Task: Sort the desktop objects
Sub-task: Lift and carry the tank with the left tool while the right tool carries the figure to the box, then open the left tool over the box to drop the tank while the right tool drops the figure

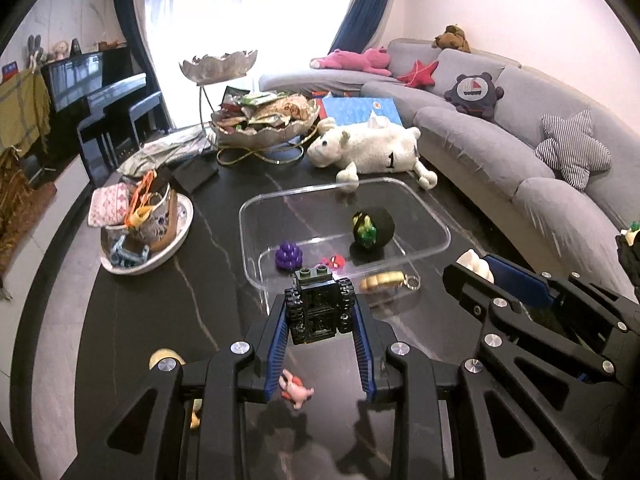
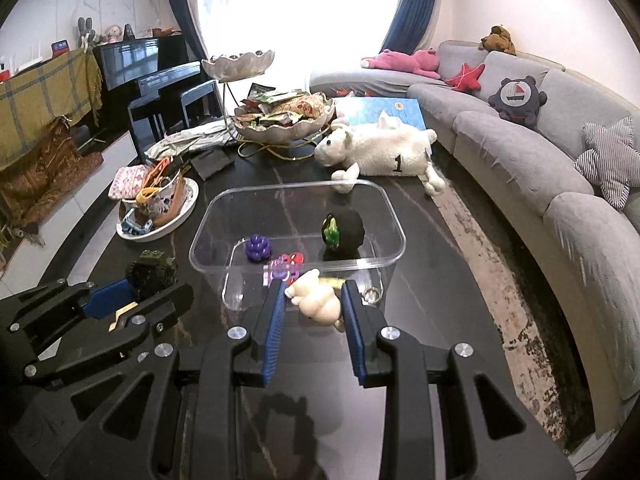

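My left gripper (image 1: 320, 312) is shut on a black brick-built tracked vehicle (image 1: 318, 304), held above the dark table just short of a clear plastic tray (image 1: 320, 189). In the tray lie a purple grape toy (image 1: 288, 255), a small red head (image 1: 336, 262) and a black ball with green (image 1: 372, 230). My right gripper (image 2: 314, 292) is shut on a cream figure (image 2: 316, 302), also raised at the near rim of the tray (image 2: 300, 188). A pale bread-shaped keychain (image 1: 380, 282) lies outside the tray. A pink figurine (image 1: 296, 390) lies on the table under the left gripper.
A white dish (image 1: 176, 240) piled with clutter stands left of the tray. Behind it lie a white plush sheep (image 1: 368, 148) and a silver tiered bowl of snacks (image 1: 264, 120). A grey sofa (image 1: 500, 140) curves along the right.
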`<action>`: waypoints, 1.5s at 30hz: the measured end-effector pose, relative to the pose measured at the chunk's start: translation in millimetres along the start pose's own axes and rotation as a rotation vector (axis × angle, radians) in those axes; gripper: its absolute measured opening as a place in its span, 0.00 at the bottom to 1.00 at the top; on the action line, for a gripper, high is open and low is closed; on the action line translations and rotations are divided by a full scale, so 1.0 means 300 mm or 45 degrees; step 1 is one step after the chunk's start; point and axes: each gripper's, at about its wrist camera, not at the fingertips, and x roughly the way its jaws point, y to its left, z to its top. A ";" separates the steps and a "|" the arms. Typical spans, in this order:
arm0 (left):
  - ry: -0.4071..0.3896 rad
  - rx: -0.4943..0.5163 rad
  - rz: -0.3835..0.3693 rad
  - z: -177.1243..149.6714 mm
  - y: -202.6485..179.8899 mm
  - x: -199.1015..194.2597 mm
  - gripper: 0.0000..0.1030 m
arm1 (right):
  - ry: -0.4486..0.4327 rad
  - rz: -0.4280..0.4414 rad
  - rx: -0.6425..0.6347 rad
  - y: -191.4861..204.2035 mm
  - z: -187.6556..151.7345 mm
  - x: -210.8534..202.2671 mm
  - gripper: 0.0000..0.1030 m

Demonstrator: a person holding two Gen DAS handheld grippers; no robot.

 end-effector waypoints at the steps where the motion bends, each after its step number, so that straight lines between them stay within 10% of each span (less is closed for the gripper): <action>1: -0.005 0.002 0.000 0.008 0.000 0.001 0.26 | -0.004 -0.002 -0.001 -0.002 0.008 0.003 0.25; 45: -0.009 0.026 0.055 0.293 0.017 0.258 0.26 | 0.022 0.036 -0.031 -0.062 0.278 0.280 0.25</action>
